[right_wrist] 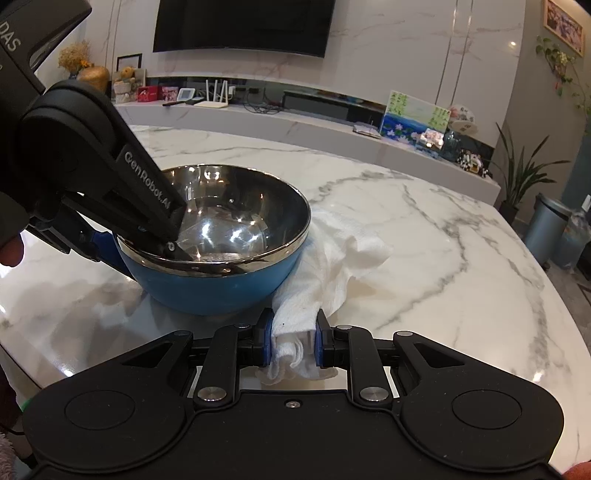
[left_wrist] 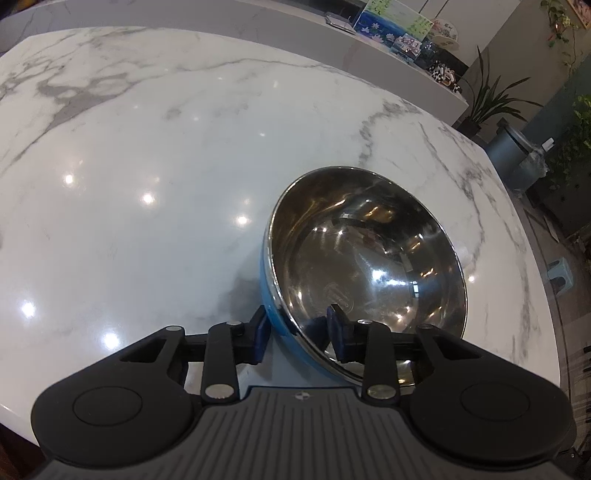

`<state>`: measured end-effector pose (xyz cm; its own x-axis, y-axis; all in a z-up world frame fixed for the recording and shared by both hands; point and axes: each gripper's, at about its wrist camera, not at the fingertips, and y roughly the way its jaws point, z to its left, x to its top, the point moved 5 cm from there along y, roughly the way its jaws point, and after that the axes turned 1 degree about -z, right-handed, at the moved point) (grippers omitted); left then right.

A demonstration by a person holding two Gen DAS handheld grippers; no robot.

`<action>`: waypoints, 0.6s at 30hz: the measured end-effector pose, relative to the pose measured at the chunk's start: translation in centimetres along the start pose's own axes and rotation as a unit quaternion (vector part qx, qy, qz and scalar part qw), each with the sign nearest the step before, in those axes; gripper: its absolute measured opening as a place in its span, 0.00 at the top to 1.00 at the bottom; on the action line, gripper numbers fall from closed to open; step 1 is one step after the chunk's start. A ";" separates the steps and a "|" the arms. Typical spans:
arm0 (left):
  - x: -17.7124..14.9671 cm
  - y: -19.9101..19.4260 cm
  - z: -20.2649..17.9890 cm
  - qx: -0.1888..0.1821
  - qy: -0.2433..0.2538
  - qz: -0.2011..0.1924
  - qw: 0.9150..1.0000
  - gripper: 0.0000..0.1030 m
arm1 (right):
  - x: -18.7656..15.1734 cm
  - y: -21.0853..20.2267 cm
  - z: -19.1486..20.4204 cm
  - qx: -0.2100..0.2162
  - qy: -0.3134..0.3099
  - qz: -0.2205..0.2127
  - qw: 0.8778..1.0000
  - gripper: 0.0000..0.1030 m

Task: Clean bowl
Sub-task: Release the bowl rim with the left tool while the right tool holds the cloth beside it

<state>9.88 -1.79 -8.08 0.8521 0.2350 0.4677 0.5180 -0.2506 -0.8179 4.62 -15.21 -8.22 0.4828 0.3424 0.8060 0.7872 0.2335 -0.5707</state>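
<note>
White marble with grey veining forms the worktop, behind which a low media shelf with a wall-mounted screen, picture cards and potted plants is seen. A bowl, blue outside and polished steel inside, is set on the worktop close to its near edge and appears slightly tipped toward the left wrist view. The left gripper is closed across the bowl's rim, one finger being placed against the blue outer wall and the other inside against the steel; the same hold is shown from the side in the right wrist view, where the left gripper is seen reaching over the rim. The right gripper is closed on a bunched white cloth, the free part of which is spread on the worktop just beside the bowl, touching its outer wall on the right. No residue can be made out inside the bowl through the reflections. The step in hand is judged to be the bracing of the bowl with the cloth already grasped, wiping not yet being begun. For the next move, the cloth would need to be lifted over the rim and pressed into the steel interior, while the bowl is kept steady, since a smooth worktop is likely to let it slide.
</note>
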 end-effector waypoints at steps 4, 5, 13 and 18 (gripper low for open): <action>0.6 -0.1 0.2 0.007 0.012 -0.009 1.000 0.79 | 0.4 -0.6 -0.4 -0.013 0.002 -0.016 1.000 0.82; 0.7 -0.1 0.2 0.008 0.013 -0.009 1.000 0.81 | 0.5 -0.7 -0.5 -0.016 0.003 -0.021 1.000 0.82; 1.8 -0.3 0.6 0.016 0.018 -0.022 0.999 0.86 | 1.2 -1.7 -0.6 -0.023 -0.006 -0.053 0.998 0.82; 1.6 -0.2 0.8 0.012 0.004 -0.019 1.000 0.79 | 1.0 -1.1 -0.4 -0.015 -0.011 -0.039 0.999 0.82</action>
<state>11.10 -0.58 -7.40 0.8329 0.2361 0.5005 0.5474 -0.2185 -0.8079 4.33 -15.52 -6.73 0.4117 0.3451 0.8435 0.8330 0.2329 -0.5018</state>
